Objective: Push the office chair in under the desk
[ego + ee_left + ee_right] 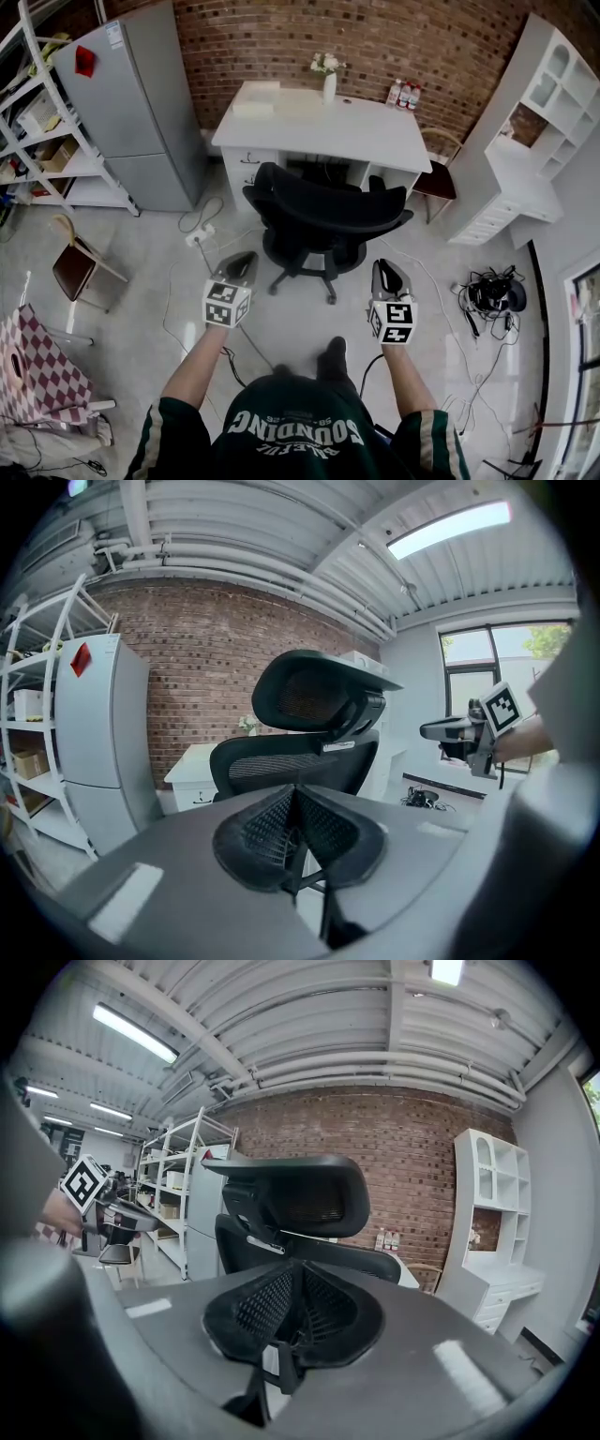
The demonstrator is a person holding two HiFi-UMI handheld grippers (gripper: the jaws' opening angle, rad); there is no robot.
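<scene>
Office chair [323,234] before the white worktop [375,131], backrest [349,212] turned away from it.
Holds left tool [246,261] and right tool [386,266] pressed together, empty, behind the backrest, apart from it.

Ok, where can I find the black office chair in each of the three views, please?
Head view: the office chair stands in the middle, just in front of the white desk.
Left gripper view: the office chair is at the centre, seen from behind.
Right gripper view: the office chair is at the centre, slightly left.
Shared landmark: the brick wall behind it.
</scene>
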